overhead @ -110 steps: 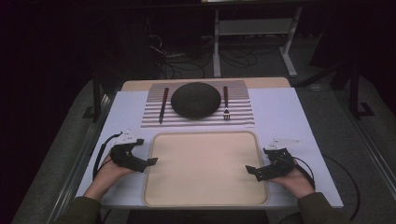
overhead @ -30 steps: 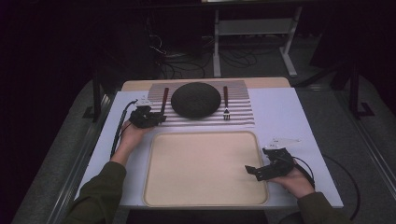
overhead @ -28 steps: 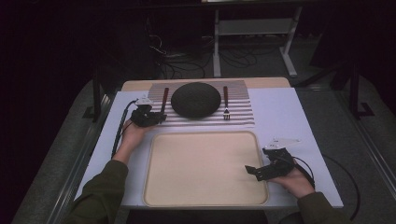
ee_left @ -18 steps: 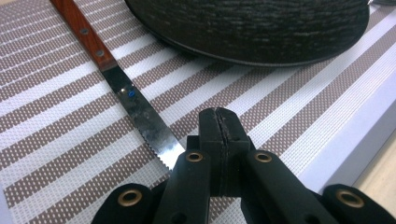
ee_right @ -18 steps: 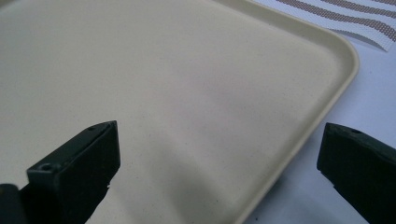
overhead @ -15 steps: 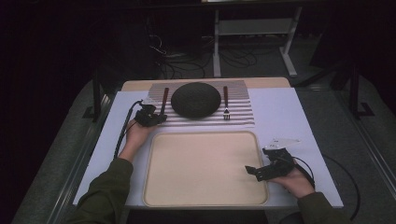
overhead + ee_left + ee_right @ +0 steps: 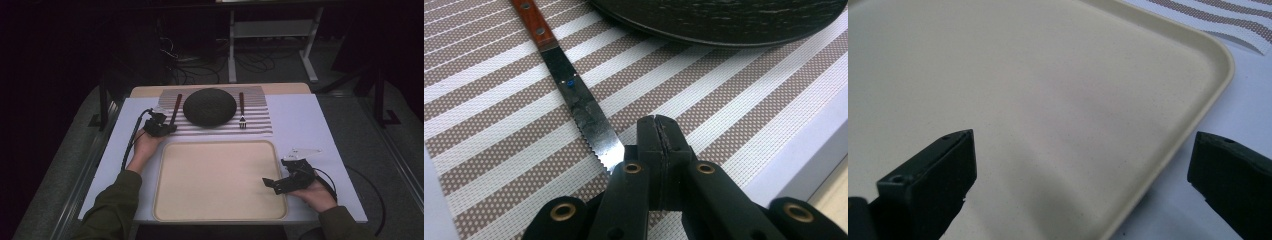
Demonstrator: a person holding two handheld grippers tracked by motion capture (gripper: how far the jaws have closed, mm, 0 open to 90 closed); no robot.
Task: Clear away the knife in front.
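The left claw [image 7: 657, 131], arm stretched far, sat clenched empty beside the knife [image 7: 574, 97] tip; the right claw [image 7: 278, 184] rested released over the tray's [image 7: 220, 175] near-right corner.

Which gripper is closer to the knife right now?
Left. The left gripper sits shut at the knife tip; the right gripper is far off, at the tray corner.

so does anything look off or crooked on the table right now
Nothing stands out. The knife, plate and fork lie neatly on the striped mat, and the tray sits bare and square.
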